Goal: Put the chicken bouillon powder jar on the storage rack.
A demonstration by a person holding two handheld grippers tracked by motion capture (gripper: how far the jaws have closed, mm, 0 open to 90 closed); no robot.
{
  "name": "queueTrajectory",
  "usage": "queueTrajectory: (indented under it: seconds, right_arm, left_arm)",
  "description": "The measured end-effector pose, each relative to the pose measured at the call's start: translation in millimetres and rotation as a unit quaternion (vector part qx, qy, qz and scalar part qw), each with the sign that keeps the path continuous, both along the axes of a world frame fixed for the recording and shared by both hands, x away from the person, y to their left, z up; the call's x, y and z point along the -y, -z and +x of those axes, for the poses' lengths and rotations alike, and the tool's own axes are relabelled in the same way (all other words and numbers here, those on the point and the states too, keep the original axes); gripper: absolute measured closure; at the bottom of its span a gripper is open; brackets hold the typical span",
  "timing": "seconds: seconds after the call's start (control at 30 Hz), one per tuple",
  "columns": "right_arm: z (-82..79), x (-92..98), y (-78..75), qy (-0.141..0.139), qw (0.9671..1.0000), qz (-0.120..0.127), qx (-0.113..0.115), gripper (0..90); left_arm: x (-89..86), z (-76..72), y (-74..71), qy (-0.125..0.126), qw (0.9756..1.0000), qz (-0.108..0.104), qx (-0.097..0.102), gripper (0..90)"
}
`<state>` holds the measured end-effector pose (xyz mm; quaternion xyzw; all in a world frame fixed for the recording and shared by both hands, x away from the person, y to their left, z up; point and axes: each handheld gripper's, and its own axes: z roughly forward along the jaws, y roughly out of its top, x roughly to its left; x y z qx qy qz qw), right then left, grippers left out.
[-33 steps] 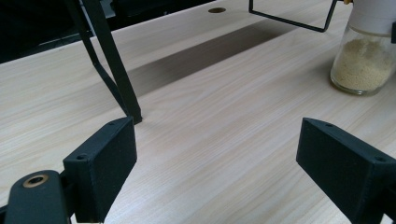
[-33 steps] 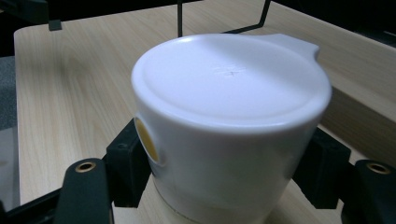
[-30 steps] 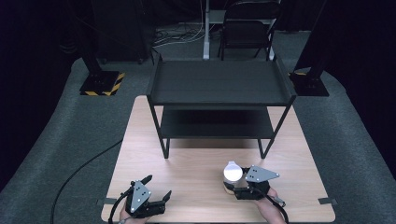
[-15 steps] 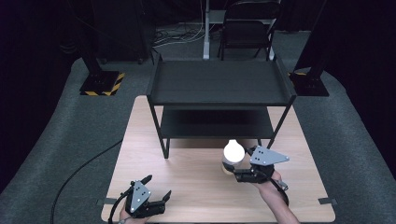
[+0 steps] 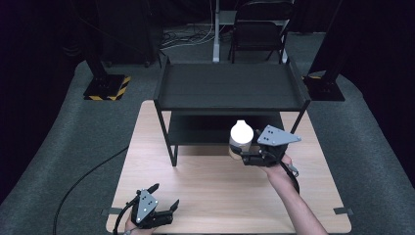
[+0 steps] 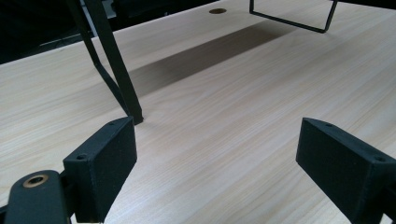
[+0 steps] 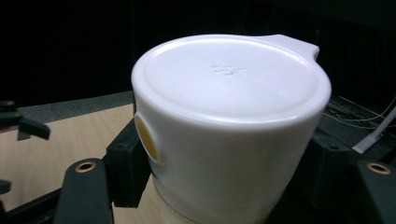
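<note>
A white lidded container with a pale yellow body hangs in the air in front of the black shelf's lower level, with my right gripper shut on it. In the right gripper view the container stands upright between the two black jaws, its white lid facing the camera and a small tab at the lid's far edge. My left gripper rests at the table's front left, open, with nothing between its fingers; bare wood lies between the jaws in the left gripper view.
A black two-level metal shelf stands on the far half of the wooden table. One of its legs rises just ahead of my left gripper. A cable trails off the table's left. A chair stands behind on the carpet.
My right gripper has lifted the container off the table and carried it forward and up toward the shelf. The left gripper has stayed still.
</note>
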<state>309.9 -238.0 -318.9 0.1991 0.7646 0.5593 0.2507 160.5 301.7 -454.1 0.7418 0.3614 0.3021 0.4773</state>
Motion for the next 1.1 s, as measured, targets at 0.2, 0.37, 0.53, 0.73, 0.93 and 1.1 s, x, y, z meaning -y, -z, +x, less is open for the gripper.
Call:
queueTrajectory:
  seconds: [0.2,0.37,0.53,0.73,0.93,1.1]
  right_arm:
    - [19.6,-10.2,-5.8,0.023,0.9997,0.006,-0.005,30.0]
    - [35.7,-17.6,-7.3,0.042,0.9989,0.013,-0.012,29.9]
    - [48.9,-22.4,-7.6,0.051,0.9980,-0.005,-0.037,29.1]
    - [51.1,-15.5,-1.0,0.068,0.9962,0.010,-0.054,18.2]
    - [31.6,-2.5,6.9,0.065,0.9972,0.012,-0.033,13.1]
    - [11.2,17.3,18.7,0.055,0.9980,0.021,-0.022,10.9]
  left_arm:
    - [-0.2,1.6,-0.1,0.002,1.0000,0.002,-0.002,12.2]
    - [-0.2,1.9,-0.1,0.005,1.0000,0.004,-0.002,12.2]
    - [-0.5,1.8,-0.1,0.006,1.0000,0.003,-0.002,12.2]
    - [0.6,1.7,-0.1,0.007,1.0000,0.004,-0.001,12.3]
    - [1.5,1.9,-0.3,0.007,0.9999,0.006,-0.003,12.2]
    - [1.8,2.1,-0.2,0.004,1.0000,0.003,-0.005,12.2]
